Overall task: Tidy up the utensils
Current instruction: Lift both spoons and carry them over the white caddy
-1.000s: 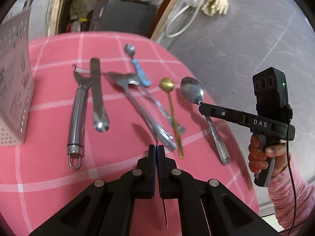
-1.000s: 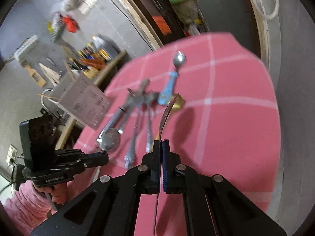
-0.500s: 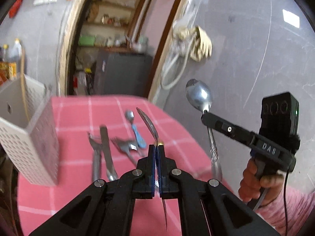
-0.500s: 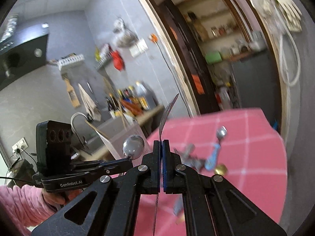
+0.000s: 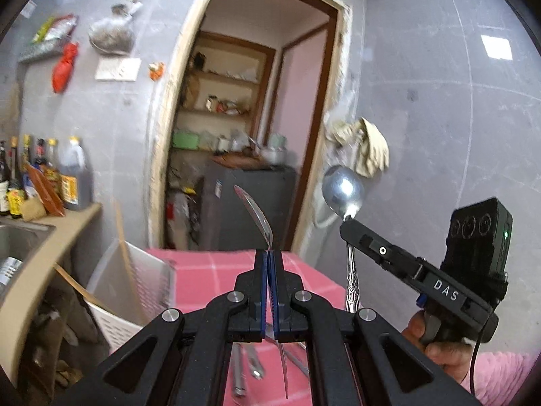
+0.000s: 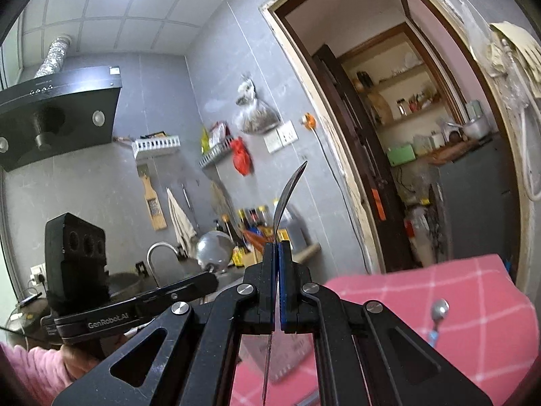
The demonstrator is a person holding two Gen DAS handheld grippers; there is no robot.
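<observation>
A grey tiled kitchen wall (image 5: pixel 422 108) fills most of both views, with a wood-framed doorway (image 5: pixel 257 108) at 12 o'clock opening onto pantry shelves. A black range hood (image 6: pixel 57 118) hangs at 10 o'clock in the right wrist view. The table with its pink checked cloth (image 6: pixel 473 308) lies low, at 4 o'clock in the right wrist view and at 6 o'clock in the left. A white perforated utensil holder (image 5: pixel 135 291) stands on the cloth at 8 o'clock in the left wrist view, beside a counter with a sink (image 5: pixel 20 237) and sauce bottles (image 5: pixel 44 176).

The left gripper (image 5: pixel 269 264) is lifted clear of the table, its jaws pressed narrow on the neck of a steel spoon (image 5: pixel 257 213), bowl edge-on and pointing up, handle running down between the fingers. The right gripper (image 6: pixel 278 264) is likewise raised, jaws clamped tight on an ornate-handled spoon (image 6: pixel 287 196); from the left wrist view this spoon's bowl (image 5: pixel 341 193) shows at 3 o'clock, its patterned handle hanging down below the jaws.

Under the left gripper, at 6 o'clock, a few metal utensils (image 5: pixel 247 368) lie on the cloth, partly hidden. A small blue-handled spoon (image 6: pixel 438 318) rests on the cloth at 4 o'clock in the right wrist view.
</observation>
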